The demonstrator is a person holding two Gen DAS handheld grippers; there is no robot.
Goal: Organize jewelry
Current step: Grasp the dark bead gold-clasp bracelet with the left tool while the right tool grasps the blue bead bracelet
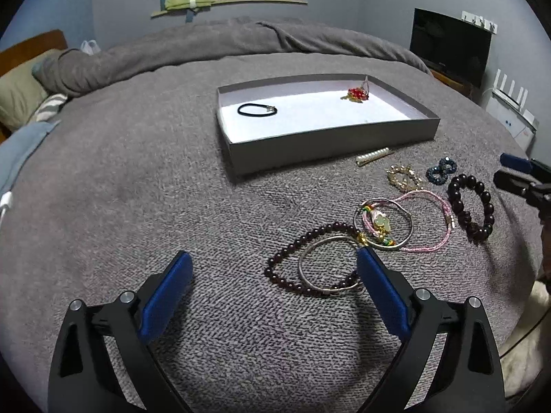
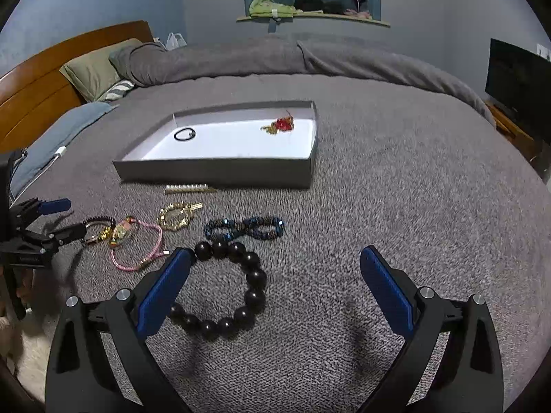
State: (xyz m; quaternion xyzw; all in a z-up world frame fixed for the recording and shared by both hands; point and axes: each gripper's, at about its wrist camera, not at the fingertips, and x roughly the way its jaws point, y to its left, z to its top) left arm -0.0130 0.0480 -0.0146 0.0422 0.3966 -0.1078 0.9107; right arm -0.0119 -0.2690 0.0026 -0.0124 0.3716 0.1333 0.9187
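Right claw [image 2: 275, 258] hangs low over the grey bed cover [image 2: 396, 206], blue pads spread wide with nothing between them. Its left pad [image 2: 165, 289] overlaps the big dark bead bracelet [image 2: 251, 289]. Just beyond lies a blue beaded bracelet twisted in a figure eight [image 2: 245, 228], then a gold chain piece [image 2: 177, 215], a pink cord bracelet [image 2: 137, 251], and a pearl hair clip [image 2: 189, 188] beside the shallow grey box [image 2: 213, 172]. Inside it: a black hair tie [image 2: 184, 134] and a red-and-gold ornament [image 2: 280, 124]. The left claw [image 2: 69, 218] is in at the far left edge.

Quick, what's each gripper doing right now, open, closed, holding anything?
Left gripper: open, holding nothing, over the thin bead bracelet.
Right gripper: open, holding nothing, over the big dark bead bracelet.
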